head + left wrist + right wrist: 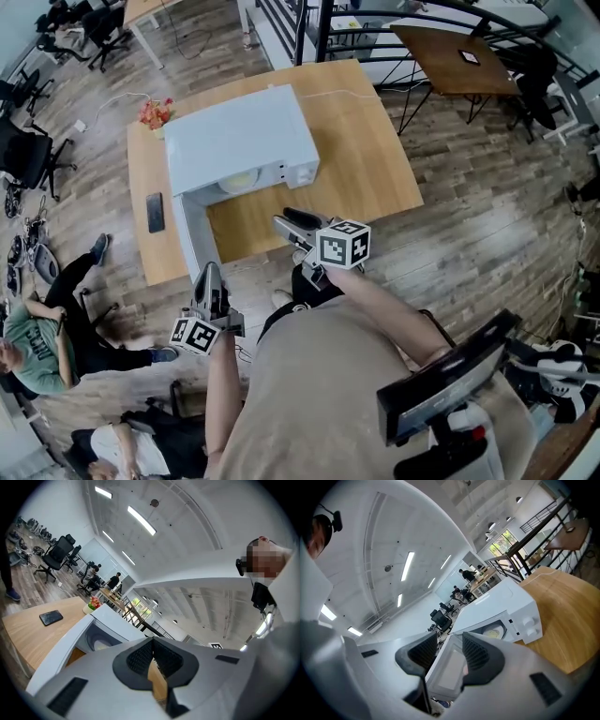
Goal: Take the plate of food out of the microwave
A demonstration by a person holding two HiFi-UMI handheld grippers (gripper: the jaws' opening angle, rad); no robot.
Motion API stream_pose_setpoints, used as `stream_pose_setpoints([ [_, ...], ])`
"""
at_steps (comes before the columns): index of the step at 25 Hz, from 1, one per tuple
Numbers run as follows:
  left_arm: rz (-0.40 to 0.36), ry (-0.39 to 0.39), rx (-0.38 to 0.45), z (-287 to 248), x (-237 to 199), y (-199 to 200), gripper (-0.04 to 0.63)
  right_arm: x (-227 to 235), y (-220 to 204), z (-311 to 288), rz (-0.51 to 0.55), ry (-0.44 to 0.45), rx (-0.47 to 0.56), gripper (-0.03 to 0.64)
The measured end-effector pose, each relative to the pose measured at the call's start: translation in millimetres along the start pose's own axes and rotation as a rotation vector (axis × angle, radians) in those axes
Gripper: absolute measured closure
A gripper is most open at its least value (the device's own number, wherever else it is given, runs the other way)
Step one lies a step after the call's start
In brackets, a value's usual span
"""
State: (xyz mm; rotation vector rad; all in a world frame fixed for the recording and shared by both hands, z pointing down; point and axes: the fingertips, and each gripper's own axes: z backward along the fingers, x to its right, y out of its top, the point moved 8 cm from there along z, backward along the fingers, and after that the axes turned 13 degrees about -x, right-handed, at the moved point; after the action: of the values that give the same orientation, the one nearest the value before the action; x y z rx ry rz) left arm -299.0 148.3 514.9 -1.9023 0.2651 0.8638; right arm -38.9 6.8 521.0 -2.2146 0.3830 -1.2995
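Note:
A white microwave [239, 141] stands on a wooden table [366, 159] with its door [192, 239] swung open toward me on the left. Inside lies a pale plate of food [239, 180], which also shows in the right gripper view as the plate [493, 631] and in the left gripper view as the plate [101, 644]. My right gripper [284, 221] hovers in front of the cavity, off the table's near edge; in its own view the right gripper [449, 641] is open and empty, with the door [450, 667] seen through the gap. My left gripper [210, 272] hangs lower, near the door's outer end; the left gripper [152, 641] is shut and empty.
A dark phone [155, 212] lies on the table left of the microwave, and a small flower pot [155, 113] stands at the far left corner. People sit on the floor at the left [37, 337]. A second table [459, 56] and a railing are behind.

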Motion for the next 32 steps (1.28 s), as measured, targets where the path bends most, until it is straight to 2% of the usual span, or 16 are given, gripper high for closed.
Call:
stream_pose_setpoints([
  [5, 0.009, 0.078, 0.002, -44.5, 9.4, 10.2, 0.592, 43.8, 19.4, -22.3, -0.071, 0.006, -0.095, 0.442],
  [8, 0.011, 0.125, 0.032, -61.0, 14.1, 16.8, 0.592, 73.0, 20.4, -41.5, -0.116, 0.002, -0.166, 0.442],
  [14, 0.02, 0.238, 0.036, -90.9, 12.0, 18.2, 0.591, 123.7, 10.3, -93.2, -0.167, -0.02, -0.245, 0.442],
  [20, 0.04, 0.292, 0.044, -97.6, 4.3, 17.8, 0.592, 158.1, -4.6, -140.6, -0.293, -0.049, -0.218, 0.442],
  [24, 0.046, 0.32, 0.021, -98.0, -10.3, 24.4, 0.592, 176.5, -19.1, -176.6, -0.358, -0.102, -0.19, 0.442],
  [32, 0.045, 0.302, -0.016, -103.8, -30.7, 46.6, 0.592, 206.7, -29.7, -232.1, -0.495, -0.227, -0.121, 0.442],
])
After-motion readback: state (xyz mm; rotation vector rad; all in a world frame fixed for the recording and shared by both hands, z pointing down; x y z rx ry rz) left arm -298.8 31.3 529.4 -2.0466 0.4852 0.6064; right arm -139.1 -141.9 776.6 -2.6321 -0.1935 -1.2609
